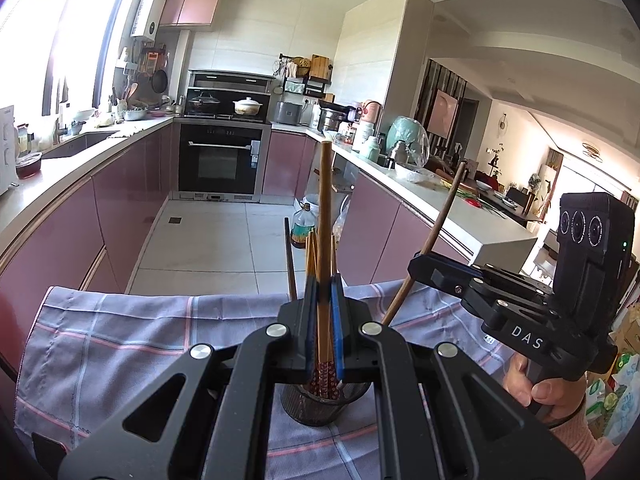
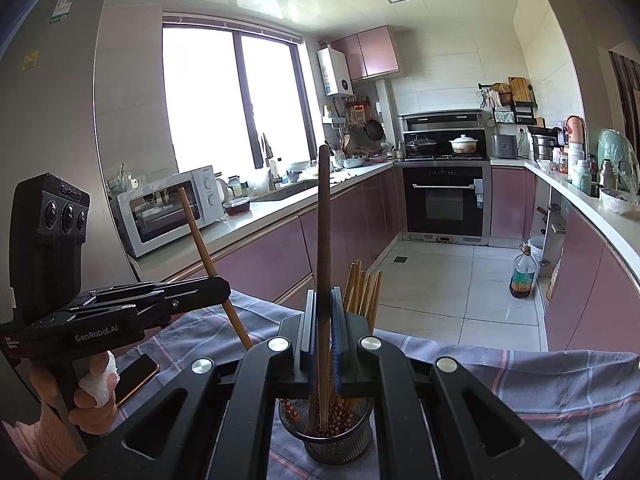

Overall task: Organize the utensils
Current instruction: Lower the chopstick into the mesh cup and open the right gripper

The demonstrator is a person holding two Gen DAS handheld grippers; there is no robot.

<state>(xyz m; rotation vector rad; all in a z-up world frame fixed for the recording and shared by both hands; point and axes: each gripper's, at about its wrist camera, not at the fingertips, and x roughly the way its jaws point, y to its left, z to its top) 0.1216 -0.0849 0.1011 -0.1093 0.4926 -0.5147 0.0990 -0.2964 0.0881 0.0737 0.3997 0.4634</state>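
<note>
A dark mesh utensil cup (image 1: 320, 406) (image 2: 326, 436) stands on a grey checked cloth (image 1: 132, 344) (image 2: 520, 384) and holds several wooden chopsticks (image 2: 366, 290). My left gripper (image 1: 324, 284) is shut on a light brown chopstick (image 1: 325, 216), held upright over the cup. In the right wrist view this gripper (image 2: 222, 280) shows at the left with its chopstick (image 2: 200, 240) slanted. My right gripper (image 2: 325, 298) is shut on a dark brown chopstick (image 2: 323, 220), its lower end in the cup. In the left wrist view this gripper (image 1: 416, 262) shows at the right with its chopstick (image 1: 436, 232).
A phone (image 2: 136, 376) lies on the cloth at the left. Pink kitchen cabinets line both sides, with a microwave (image 2: 172, 208), a sink (image 1: 76, 144) and an oven (image 1: 220, 160). An oil bottle (image 2: 522, 272) stands on the tiled floor.
</note>
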